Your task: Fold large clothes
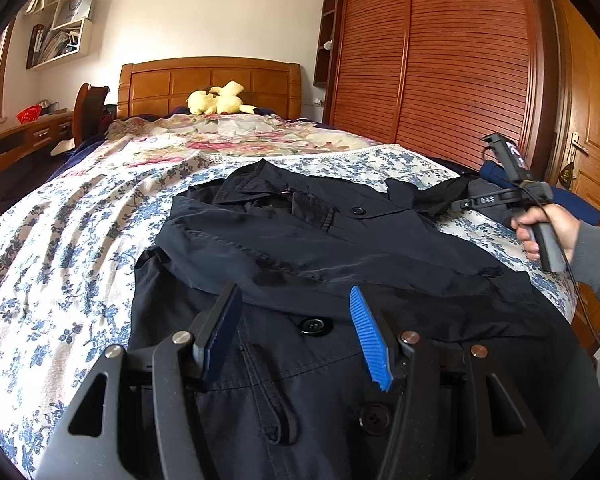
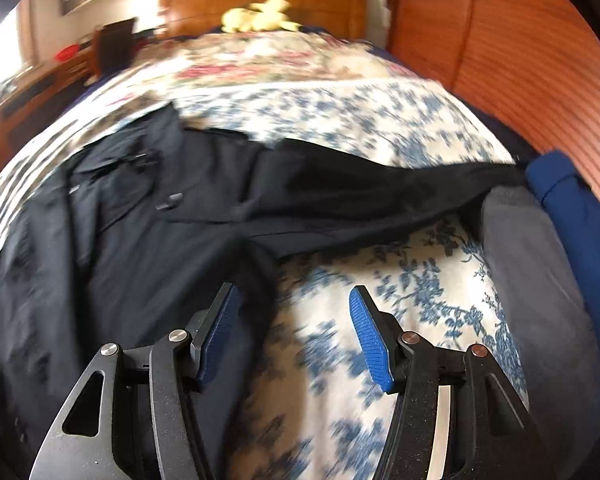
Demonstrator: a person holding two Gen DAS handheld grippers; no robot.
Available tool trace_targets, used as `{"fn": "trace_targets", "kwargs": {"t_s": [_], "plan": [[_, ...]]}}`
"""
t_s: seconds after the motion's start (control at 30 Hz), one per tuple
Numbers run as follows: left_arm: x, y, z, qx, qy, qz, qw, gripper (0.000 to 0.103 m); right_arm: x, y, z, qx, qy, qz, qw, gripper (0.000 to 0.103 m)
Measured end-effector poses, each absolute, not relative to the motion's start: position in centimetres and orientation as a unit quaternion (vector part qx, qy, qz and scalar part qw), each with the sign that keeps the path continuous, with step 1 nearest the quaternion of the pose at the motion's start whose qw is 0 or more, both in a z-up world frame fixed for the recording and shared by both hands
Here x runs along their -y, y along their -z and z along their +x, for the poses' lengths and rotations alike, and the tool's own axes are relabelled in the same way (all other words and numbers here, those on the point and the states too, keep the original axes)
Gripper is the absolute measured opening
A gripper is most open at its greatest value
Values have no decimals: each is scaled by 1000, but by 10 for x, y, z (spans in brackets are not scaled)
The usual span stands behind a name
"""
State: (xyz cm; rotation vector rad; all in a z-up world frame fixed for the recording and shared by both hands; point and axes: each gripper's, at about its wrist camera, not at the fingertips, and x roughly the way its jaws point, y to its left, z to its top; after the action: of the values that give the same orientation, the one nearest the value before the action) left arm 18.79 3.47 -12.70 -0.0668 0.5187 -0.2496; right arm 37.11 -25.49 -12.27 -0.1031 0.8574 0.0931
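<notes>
A large black coat (image 1: 340, 248) lies front up on the bed's blue-flowered sheet (image 1: 60, 240), its collar toward the headboard. My left gripper (image 1: 294, 292) hovers open over the buttoned front, with nothing between its blue pads. One sleeve (image 2: 360, 196) stretches out to the right across the sheet. In the blurred right wrist view my right gripper (image 2: 294, 290) stands open above the coat's right edge and the bare sheet, holding nothing. In the left wrist view a hand (image 1: 548, 228) holds the right gripper (image 1: 460, 204) near that sleeve's end.
A yellow plush toy (image 1: 216, 100) sits by the wooden headboard (image 1: 208, 80). Grey cloth (image 2: 532, 272) and blue cloth (image 2: 572, 208) lie at the bed's right edge. A slatted wooden wardrobe (image 1: 440, 60) stands close on the right, a desk (image 1: 20, 136) on the left.
</notes>
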Motion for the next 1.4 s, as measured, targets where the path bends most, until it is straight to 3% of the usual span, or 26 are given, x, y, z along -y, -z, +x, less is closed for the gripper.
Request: {"fn": "trace_targets", "kwargs": {"t_s": [0.5,0.57,0.6,0.67,0.77,1.1,1.4], "plan": [[-34,139,201,-282,126,-33,951,55,310,148,459,-445,38,47,894,58],[-33,139,200,-282,127,-32,950,55,312,151,465,-446,67,35,892,39],[-33,139,199,-282,127,-31,950,55,314,152,466,-448,63,45,891,35],[-32,138,199,-282,127,-30,951,55,313,153,469,-449,55,53,890,11],[-32,138,200,-283,127,-29,950,55,304,143,466,-433,41,31,900,4],[-31,139,199,-283,125,-25,951,55,201,70,408,-327,-136,-48,934,3],[-31,138,199,-283,125,-23,951,55,124,92,367,-379,-189,-111,899,3]]}}
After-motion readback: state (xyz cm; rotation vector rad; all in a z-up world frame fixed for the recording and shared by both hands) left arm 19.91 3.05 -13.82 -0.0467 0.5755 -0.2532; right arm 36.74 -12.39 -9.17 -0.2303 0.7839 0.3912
